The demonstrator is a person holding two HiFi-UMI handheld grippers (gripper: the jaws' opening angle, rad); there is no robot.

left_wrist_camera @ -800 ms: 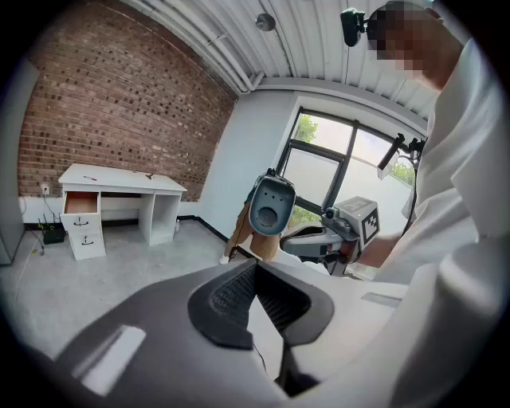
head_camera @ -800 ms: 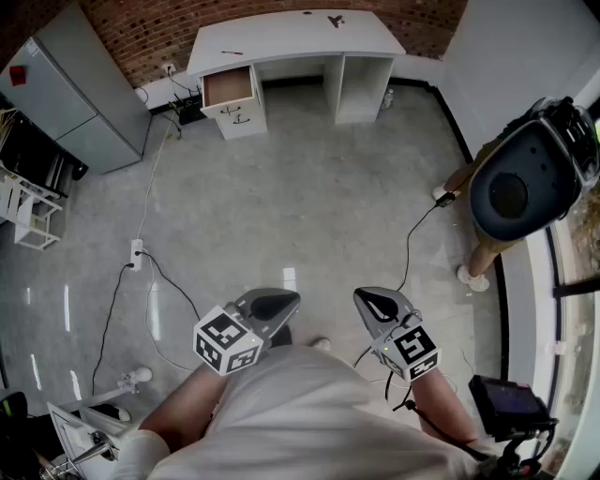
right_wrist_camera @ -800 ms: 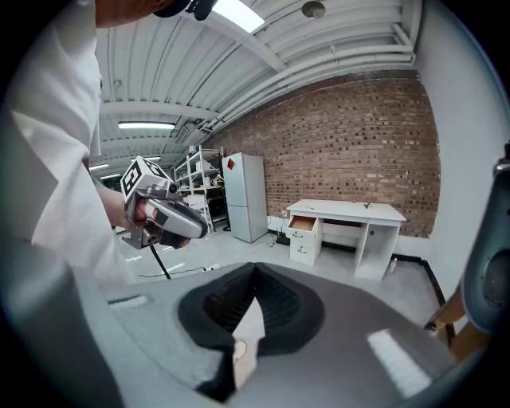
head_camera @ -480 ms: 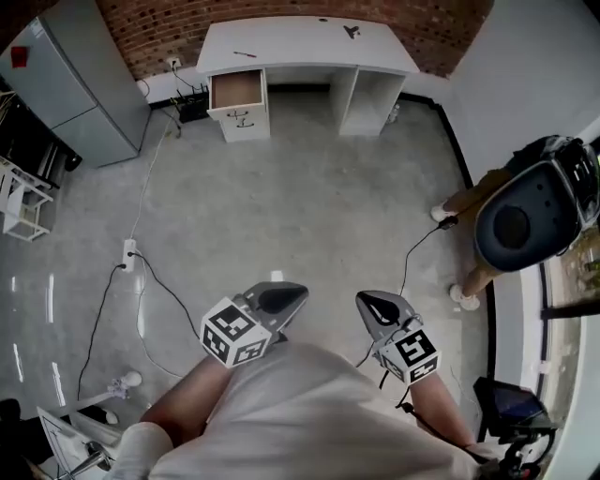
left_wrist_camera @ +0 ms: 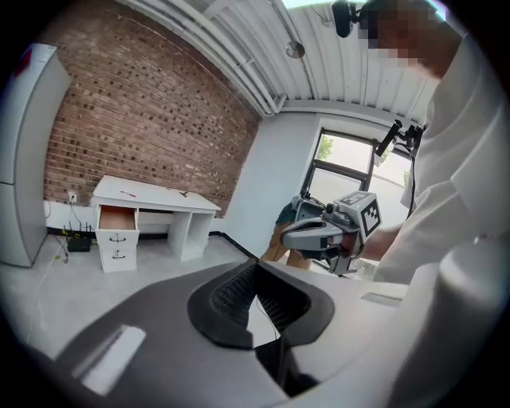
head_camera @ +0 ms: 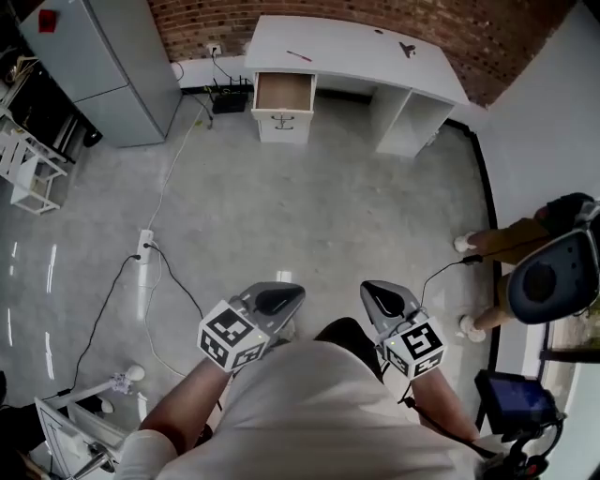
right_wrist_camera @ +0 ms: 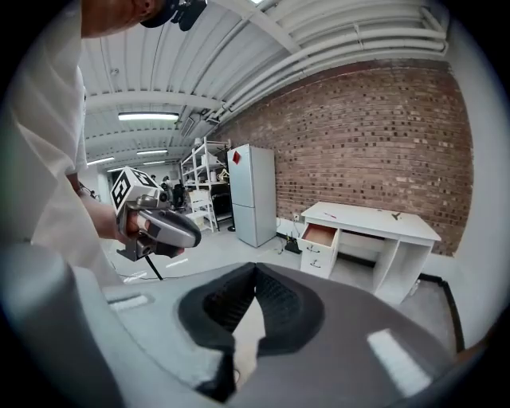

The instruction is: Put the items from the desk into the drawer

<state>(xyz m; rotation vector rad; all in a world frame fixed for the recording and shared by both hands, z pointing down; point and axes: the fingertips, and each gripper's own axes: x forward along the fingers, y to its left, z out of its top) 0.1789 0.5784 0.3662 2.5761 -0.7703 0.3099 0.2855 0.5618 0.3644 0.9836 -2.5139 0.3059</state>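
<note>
Two small things lie on the white desk (head_camera: 347,52) by the brick wall (head_camera: 309,11): a thin red stick (head_camera: 299,56) above the drawer side, and a dark object (head_camera: 407,49) toward the other end. The top drawer (head_camera: 284,92) stands pulled out. You hold your left hand-held gripper (head_camera: 279,300) and right hand-held gripper (head_camera: 377,297) low by your body, well apart from the desk, each with its jaws pressed together and empty.

Left gripper (head_camera: 292,294), right gripper (head_camera: 368,290) apparently closed
</note>
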